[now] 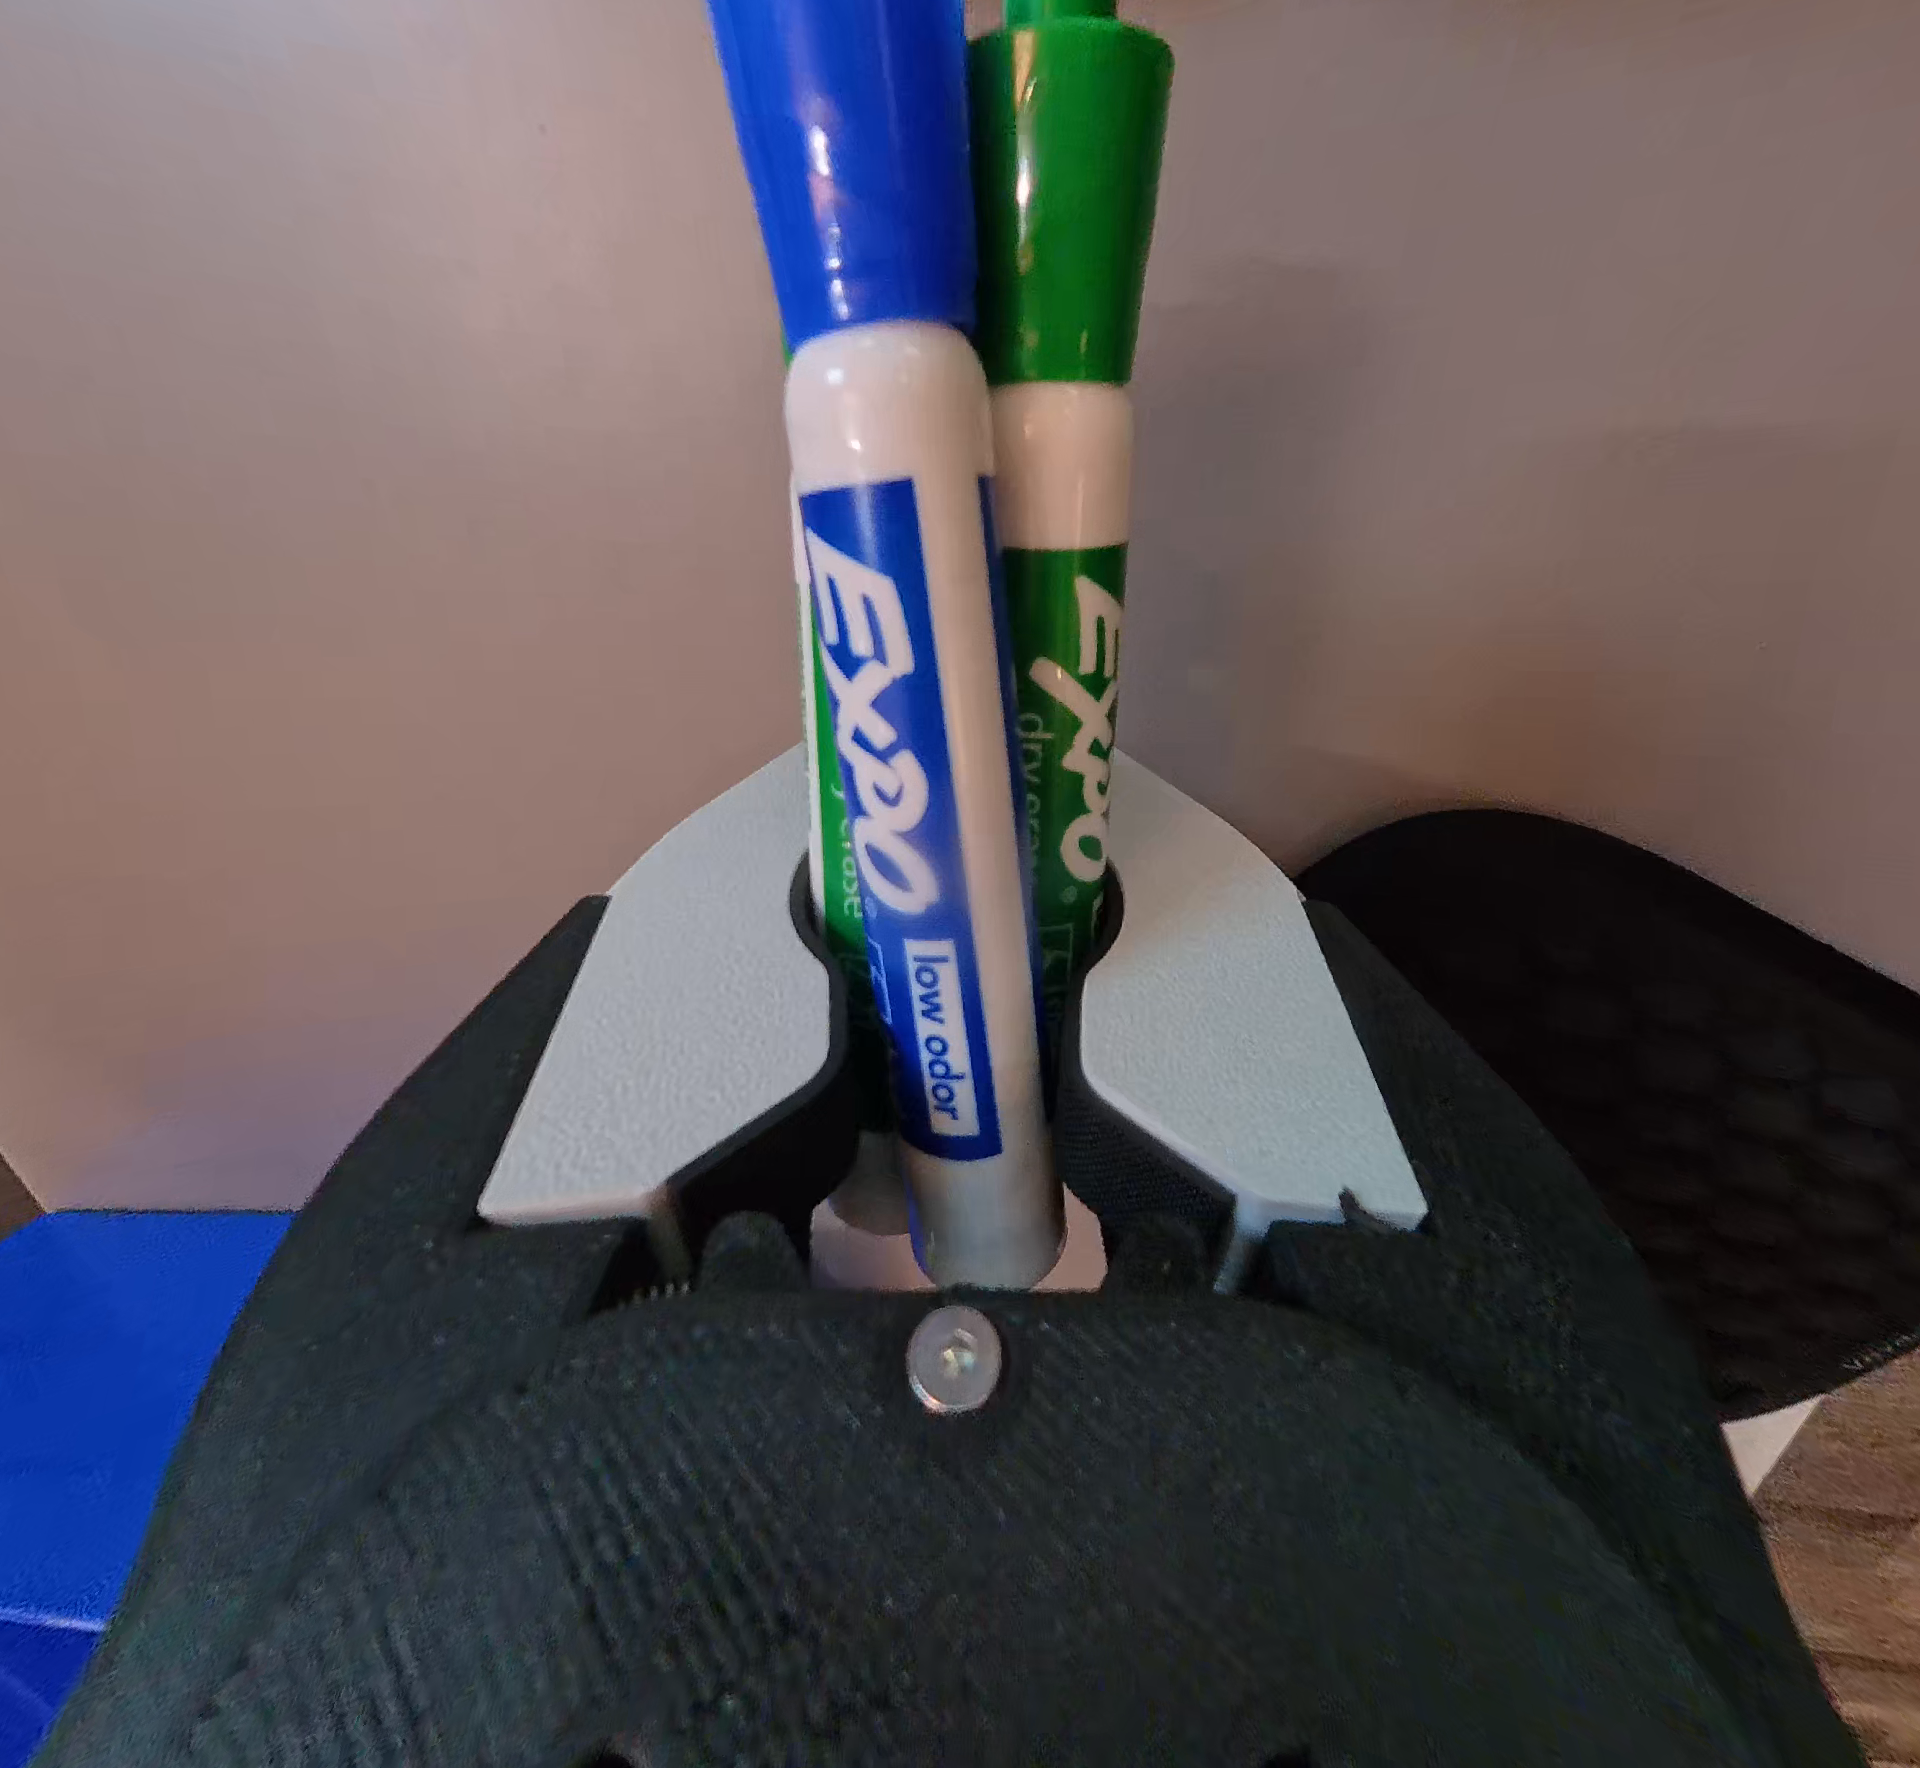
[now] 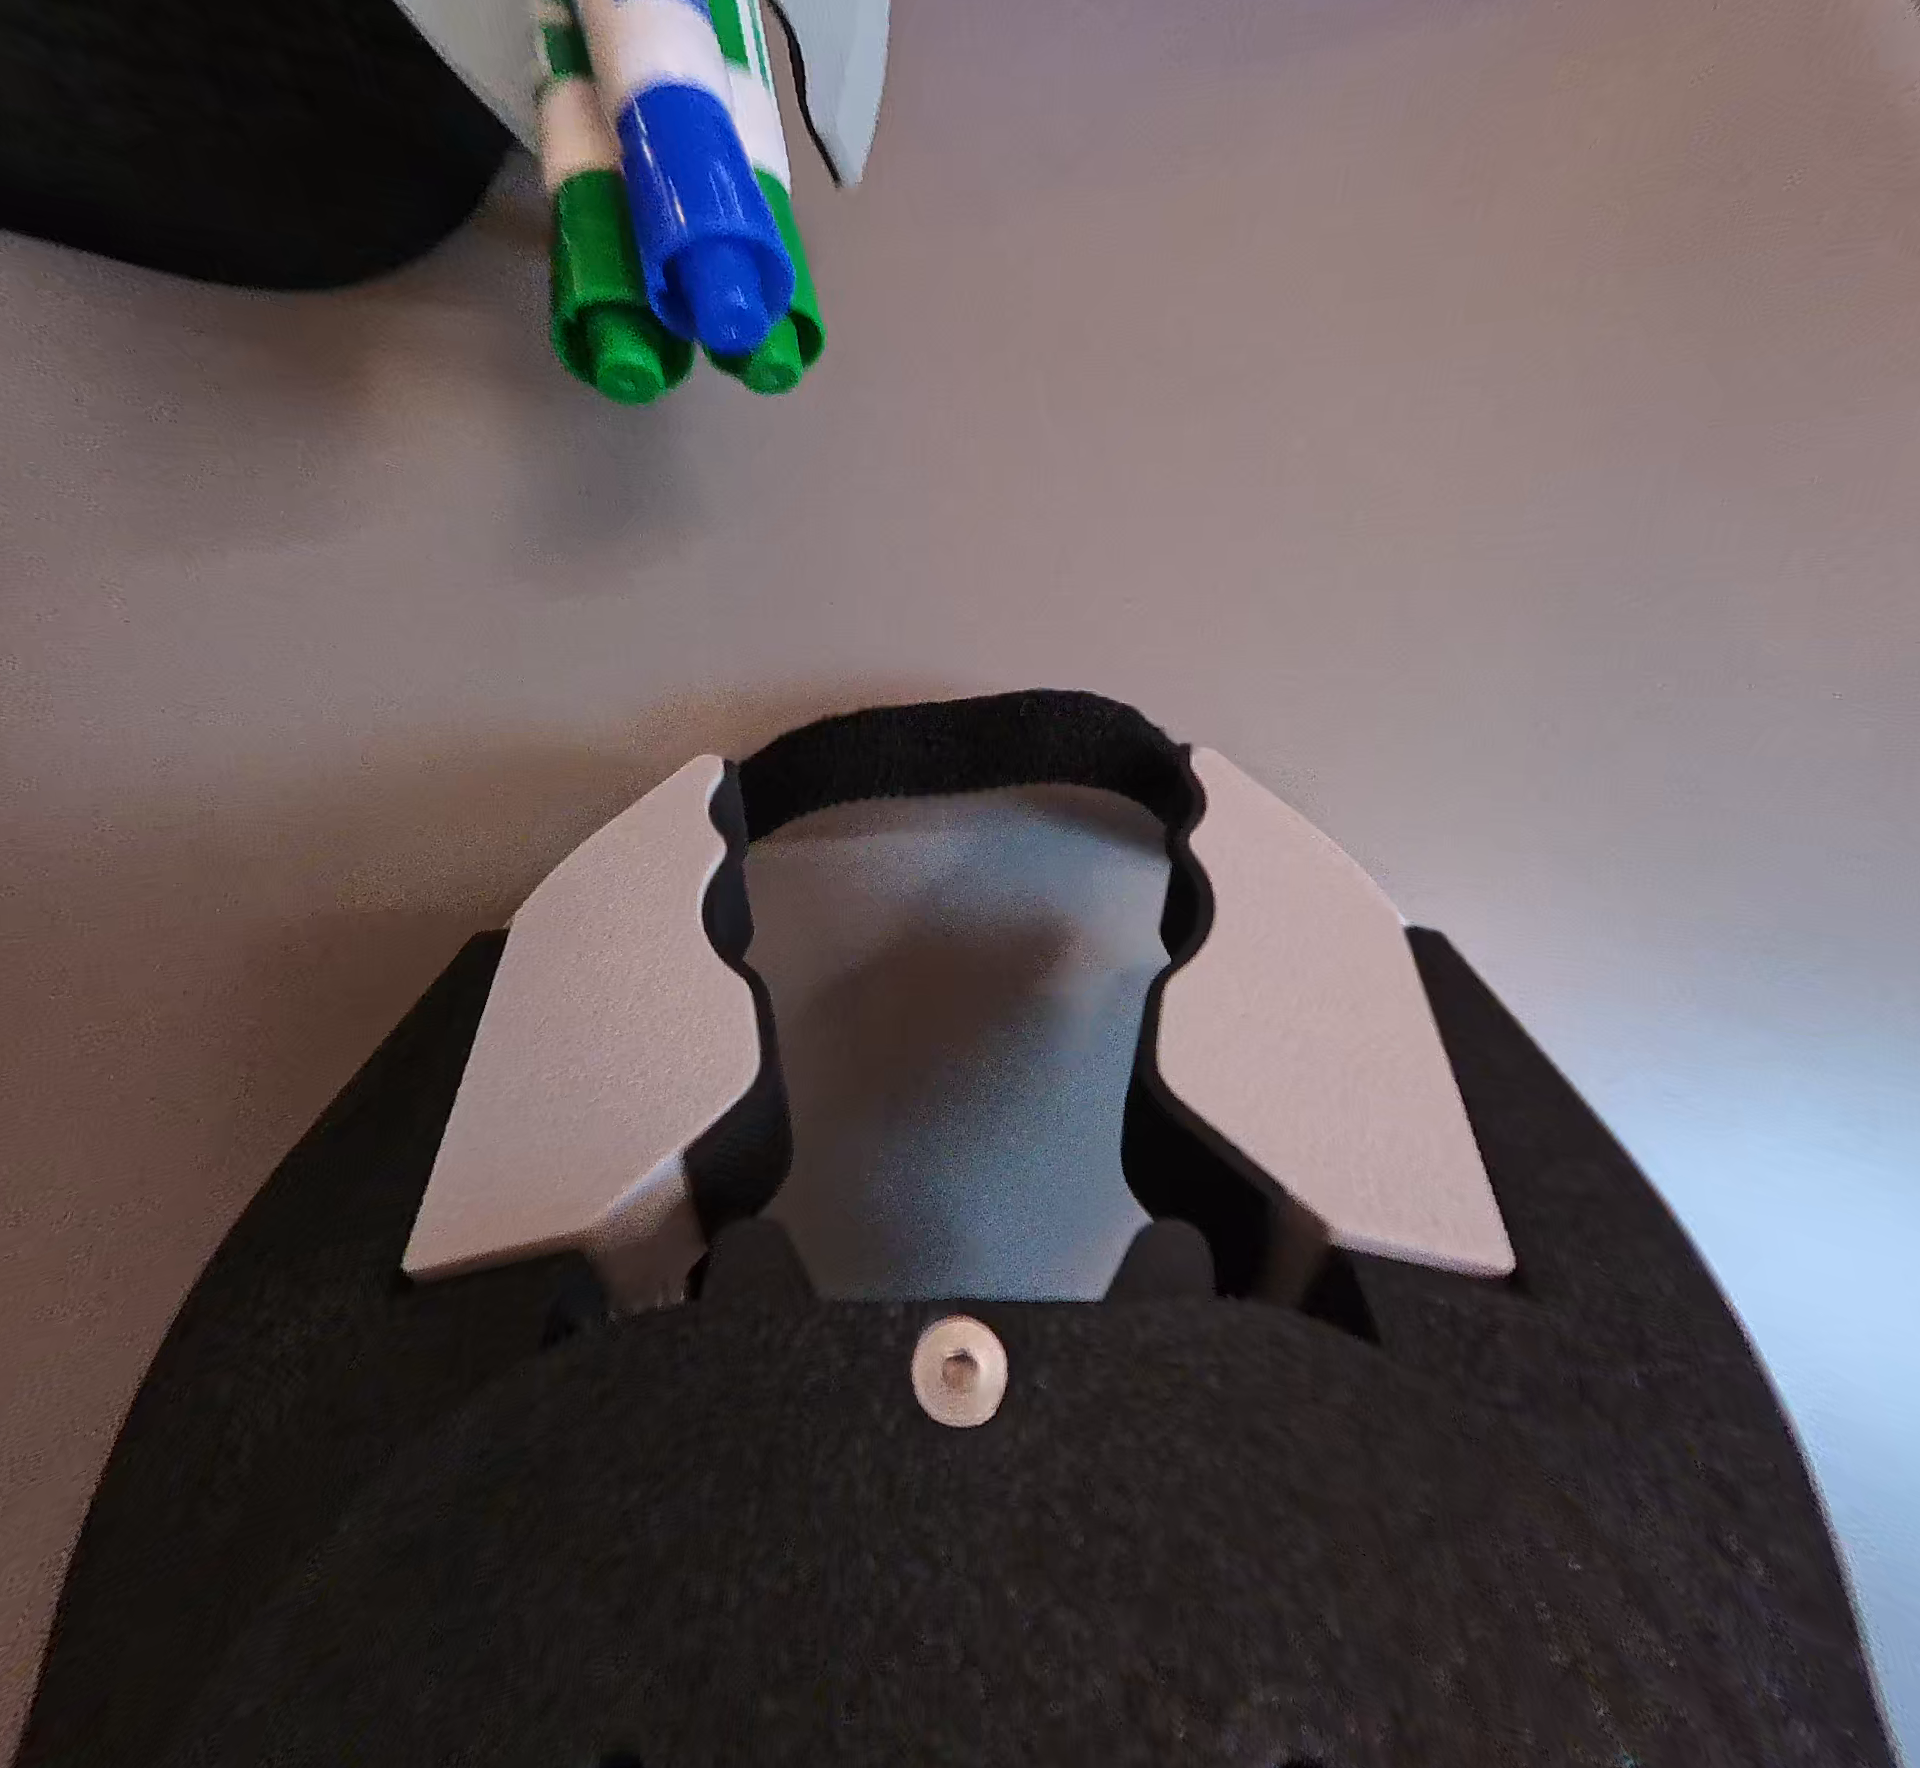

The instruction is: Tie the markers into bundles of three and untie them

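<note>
My left gripper (image 1: 961, 783) is shut on three markers held side by side, caps pointing away. A blue marker (image 1: 894, 575) lies in front, one green marker (image 1: 1070, 264) to its right, and a second green one (image 1: 831, 783) is mostly hidden behind the blue. The right wrist view shows the same gripper (image 2: 665, 108) at the top, with the blue cap (image 2: 707, 232) and two green caps (image 2: 613, 336) just over the grey table (image 2: 1351, 368). My right gripper (image 2: 956, 768) holds a black strap (image 2: 956, 736) bowed between its fingertips, jaws partly apart. The strap is apart from the markers.
A black mesh object (image 1: 1610, 1043) sits to the right behind the left gripper. A blue box (image 1: 94, 1386) is at the lower left. A strip of wood floor (image 1: 1849, 1510) shows past the table edge at the lower right. Some 15 centimetres of space lies between my two pairs of fingers.
</note>
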{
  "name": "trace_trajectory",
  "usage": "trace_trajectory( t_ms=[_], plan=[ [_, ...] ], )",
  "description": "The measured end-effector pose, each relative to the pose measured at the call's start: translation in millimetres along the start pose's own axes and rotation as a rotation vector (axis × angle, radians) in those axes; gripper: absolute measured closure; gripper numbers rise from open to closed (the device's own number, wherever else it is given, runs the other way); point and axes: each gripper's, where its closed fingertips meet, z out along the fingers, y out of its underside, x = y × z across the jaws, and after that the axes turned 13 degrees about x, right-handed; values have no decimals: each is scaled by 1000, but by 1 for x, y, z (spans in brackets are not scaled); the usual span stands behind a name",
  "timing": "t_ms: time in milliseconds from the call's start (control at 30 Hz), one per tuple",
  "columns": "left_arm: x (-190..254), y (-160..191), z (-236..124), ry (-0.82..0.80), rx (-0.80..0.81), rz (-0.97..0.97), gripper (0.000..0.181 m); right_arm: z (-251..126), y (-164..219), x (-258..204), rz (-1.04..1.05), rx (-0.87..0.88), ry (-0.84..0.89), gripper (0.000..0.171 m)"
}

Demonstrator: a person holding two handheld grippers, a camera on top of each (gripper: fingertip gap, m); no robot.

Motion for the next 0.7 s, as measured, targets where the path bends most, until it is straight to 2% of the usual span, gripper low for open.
trace_trajectory(
  t_ms=[167, 300, 433, 533, 633, 700],
  plan=[
    [-3, 0, 5, 10, -1, 3, 138, -7, -7, 0, -83, 45, -12, 98],
    [-4, -1, 7, 16, 4, -6, 138, -19, -16, 0, -73, 76, -29, 80],
    [-2, -3, 9, 28, 5, -6, 138, -27, -9, 8, -81, 78, -8, 79],
    [-2, -4, 10, 29, 2, -3, 138, -32, -2, 16, -87, 74, 22, 84],
    [0, -6, 10, 30, 4, -2, 138, -39, -14, 19, -61, 148, 33, 94],
    [1, -6, 10, 32, 3, -2, 138, -37, -15, 12, -52, 128, 5, 99]
  ],
)
